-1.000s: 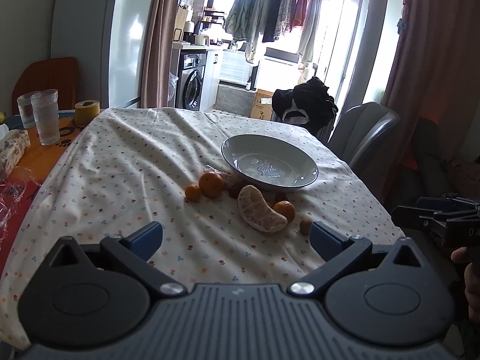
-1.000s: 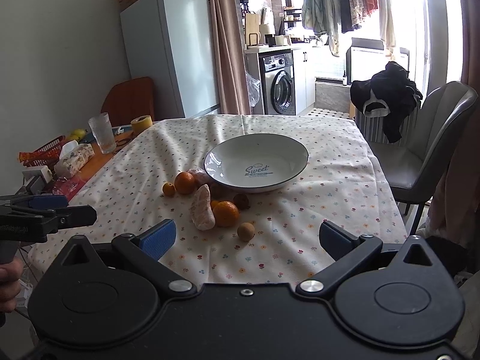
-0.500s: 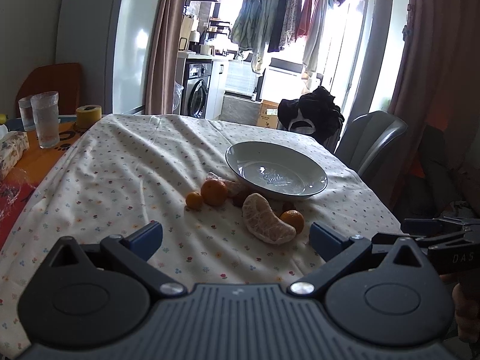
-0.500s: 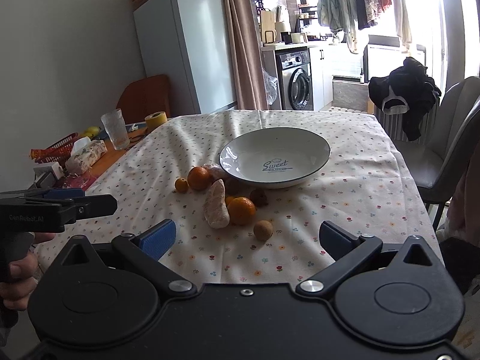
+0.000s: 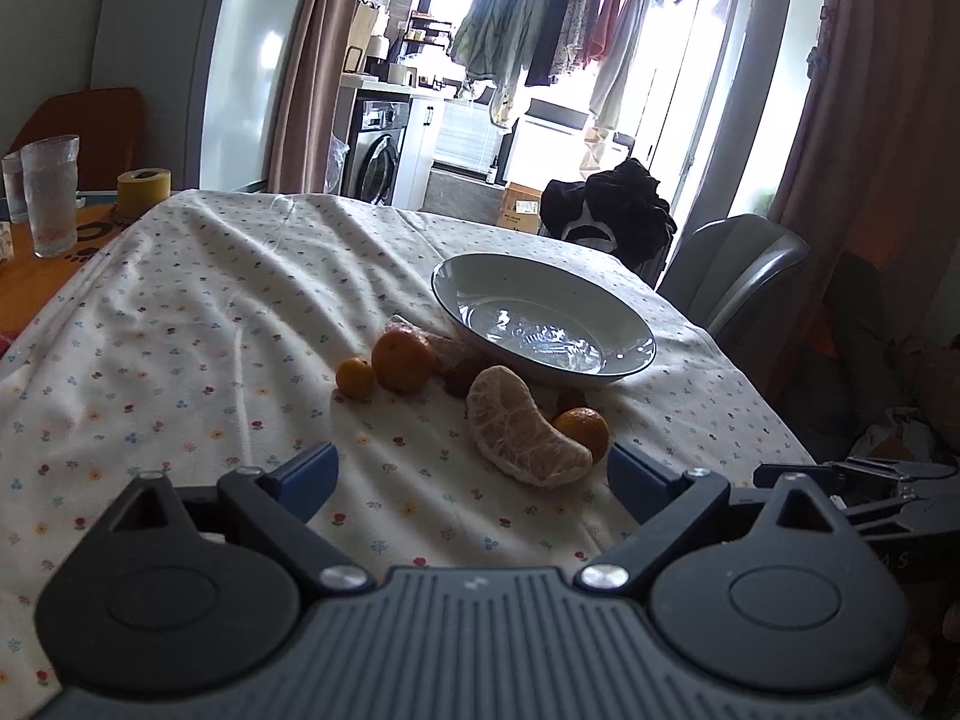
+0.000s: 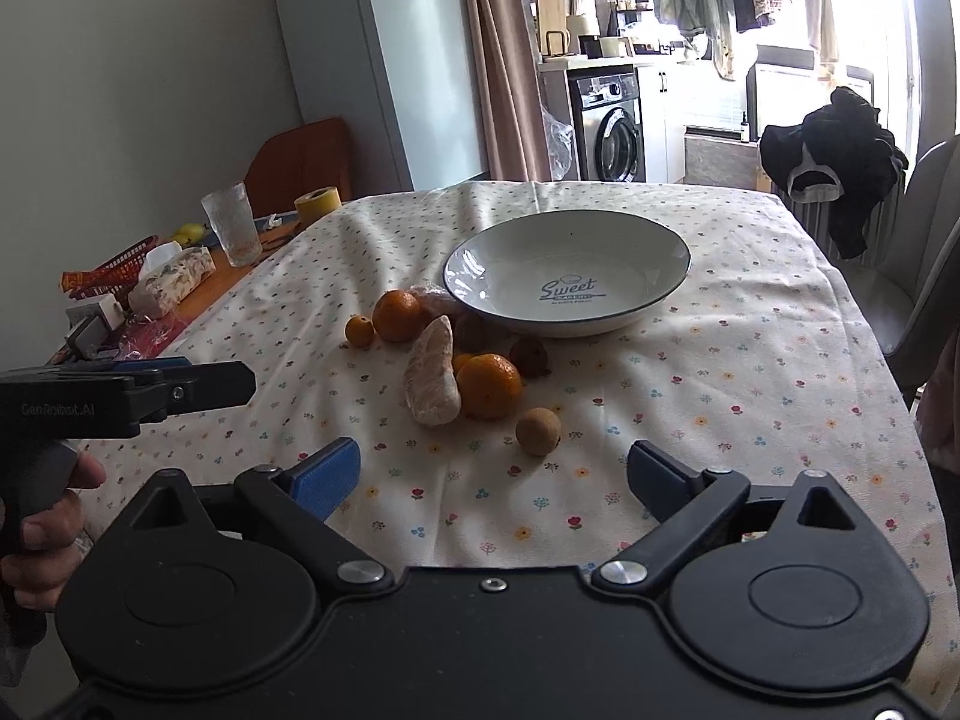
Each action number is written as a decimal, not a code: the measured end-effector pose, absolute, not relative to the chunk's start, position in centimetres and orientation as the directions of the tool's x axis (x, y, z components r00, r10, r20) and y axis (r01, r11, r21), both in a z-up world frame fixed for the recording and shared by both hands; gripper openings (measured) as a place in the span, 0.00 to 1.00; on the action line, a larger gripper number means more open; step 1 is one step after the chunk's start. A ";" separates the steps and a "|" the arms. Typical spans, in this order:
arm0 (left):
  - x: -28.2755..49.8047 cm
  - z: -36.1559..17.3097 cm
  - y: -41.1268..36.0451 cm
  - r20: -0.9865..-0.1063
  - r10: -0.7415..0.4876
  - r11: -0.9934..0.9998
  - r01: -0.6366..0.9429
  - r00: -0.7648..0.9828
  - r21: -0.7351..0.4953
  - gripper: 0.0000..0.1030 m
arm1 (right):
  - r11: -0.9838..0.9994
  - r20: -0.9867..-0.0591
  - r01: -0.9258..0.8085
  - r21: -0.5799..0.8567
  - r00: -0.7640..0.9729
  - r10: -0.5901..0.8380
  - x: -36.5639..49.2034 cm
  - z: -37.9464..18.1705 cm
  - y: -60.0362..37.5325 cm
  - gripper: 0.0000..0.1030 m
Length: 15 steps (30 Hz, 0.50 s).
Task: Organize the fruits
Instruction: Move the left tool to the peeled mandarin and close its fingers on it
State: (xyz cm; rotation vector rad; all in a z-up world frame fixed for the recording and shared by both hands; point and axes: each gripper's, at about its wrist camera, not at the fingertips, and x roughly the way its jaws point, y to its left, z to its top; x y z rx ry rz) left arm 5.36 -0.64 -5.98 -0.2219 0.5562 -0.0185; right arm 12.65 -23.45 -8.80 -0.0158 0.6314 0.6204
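Left wrist view: the left tool (image 5: 471, 477) gapes wide, holding nothing, low over the floral-cloth tabletop (image 5: 180, 360). The peeled pale citrus half (image 5: 519, 435) lies just ahead, beside the white blue-rimmed bowl (image 5: 624, 330).

Right wrist view: the right tool (image 6: 492, 477) is spread apart and bare; the bowl reads "Sweet", the left tool "GenRobot.AI". The round tan fruit (image 6: 538, 432) lies nearest.
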 end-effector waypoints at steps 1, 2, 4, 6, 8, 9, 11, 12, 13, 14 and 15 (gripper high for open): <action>5.6 -6.1 -0.8 -0.526 -0.079 0.977 -0.040 0.847 -0.212 0.90 | 0.822 -0.560 -0.545 0.167 0.633 0.534 12.9 -9.0 -23.4 0.86; 5.9 -6.3 -0.9 -0.528 -0.083 0.977 -0.035 0.845 -0.211 0.89 | 0.824 -0.563 -0.542 0.165 0.634 0.530 13.1 -9.2 -23.3 0.86; 6.4 -6.6 -1.2 -0.534 -0.092 0.977 -0.027 0.840 -0.211 0.87 | 0.825 -0.571 -0.539 0.169 0.629 0.528 13.5 -9.8 -23.1 0.81; 6.8 -6.8 -1.5 -0.541 -0.093 0.978 -0.027 0.836 -0.209 0.86 | 0.826 -0.580 -0.535 0.180 0.620 0.528 14.1 -10.3 -23.1 0.76; 7.2 -6.9 -1.7 -0.542 -0.095 0.978 -0.022 0.835 -0.206 0.85 | 0.825 -0.579 -0.534 0.186 0.619 0.531 14.5 -10.6 -23.0 0.74; 7.4 -6.9 -1.9 -0.540 -0.099 0.979 -0.016 0.836 -0.204 0.85 | 0.824 -0.580 -0.534 0.187 0.617 0.532 14.7 -10.8 -23.0 0.71; 7.8 -7.0 -2.1 -0.539 -0.101 0.979 -0.013 0.836 -0.203 0.85 | 0.822 -0.585 -0.536 0.193 0.610 0.535 15.2 -11.1 -22.8 0.67; 8.0 -7.0 -2.2 -0.538 -0.100 0.979 -0.015 0.837 -0.204 0.85 | 0.820 -0.586 -0.538 0.196 0.606 0.538 15.4 -11.2 -22.8 0.64; 8.3 -7.1 -2.2 -0.539 -0.100 0.979 -0.016 0.836 -0.206 0.85 | 0.818 -0.589 -0.540 0.197 0.602 0.540 15.6 -11.3 -22.6 0.60; 8.5 -7.2 -2.2 -0.540 -0.099 0.978 -0.017 0.836 -0.206 0.83 | 0.817 -0.592 -0.542 0.198 0.598 0.540 15.9 -11.5 -22.6 0.59; 8.8 -7.3 -2.2 -0.543 -0.100 0.978 -0.019 0.834 -0.208 0.82 | 0.815 -0.594 -0.544 0.198 0.595 0.541 16.0 -11.6 -22.5 0.56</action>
